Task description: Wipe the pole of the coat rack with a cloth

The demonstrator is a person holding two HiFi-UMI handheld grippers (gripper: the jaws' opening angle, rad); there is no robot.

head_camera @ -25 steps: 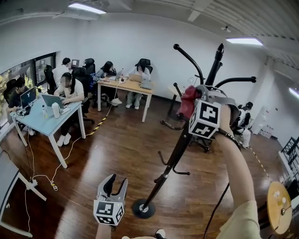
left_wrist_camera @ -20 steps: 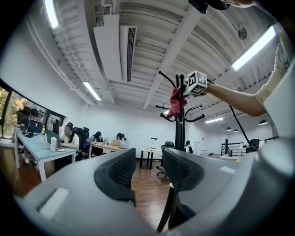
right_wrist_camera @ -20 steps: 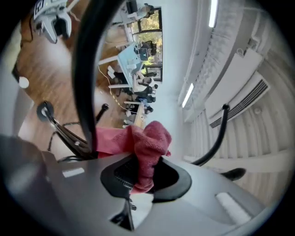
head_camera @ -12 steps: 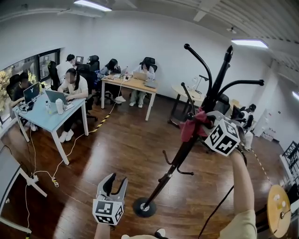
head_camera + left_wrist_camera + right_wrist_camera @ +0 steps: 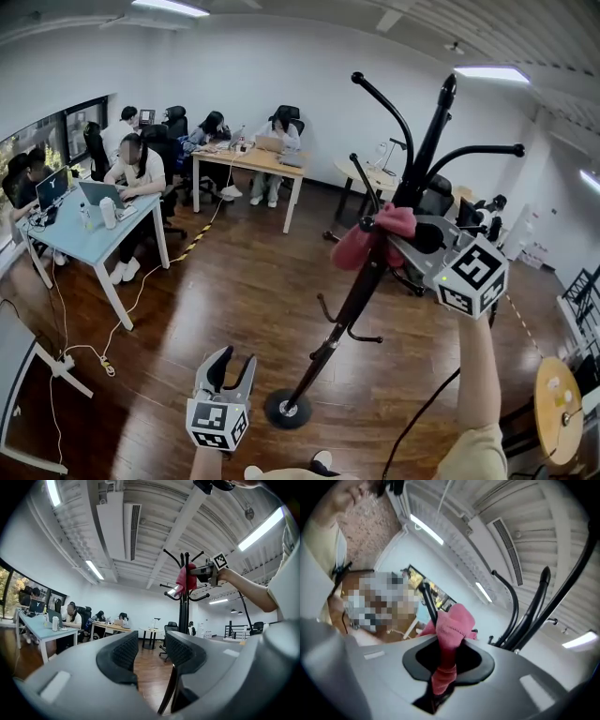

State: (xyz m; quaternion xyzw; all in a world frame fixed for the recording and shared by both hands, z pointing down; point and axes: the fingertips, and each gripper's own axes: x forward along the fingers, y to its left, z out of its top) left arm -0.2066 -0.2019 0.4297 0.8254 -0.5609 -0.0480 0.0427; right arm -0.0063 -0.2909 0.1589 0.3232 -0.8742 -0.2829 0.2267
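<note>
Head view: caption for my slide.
Right gripper holds a pink cloth at the coat rack pole; left gripper open below.

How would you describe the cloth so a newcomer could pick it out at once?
Find the tall black coat rack standing on the wooden floor in the middle of the office. High on it, the right claw pinches a bunched cloth. It is the only pink thing there.

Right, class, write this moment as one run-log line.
right gripper: shut on pink cloth, against black metal coat rack pole | left gripper: open, empty, low by round base
</note>
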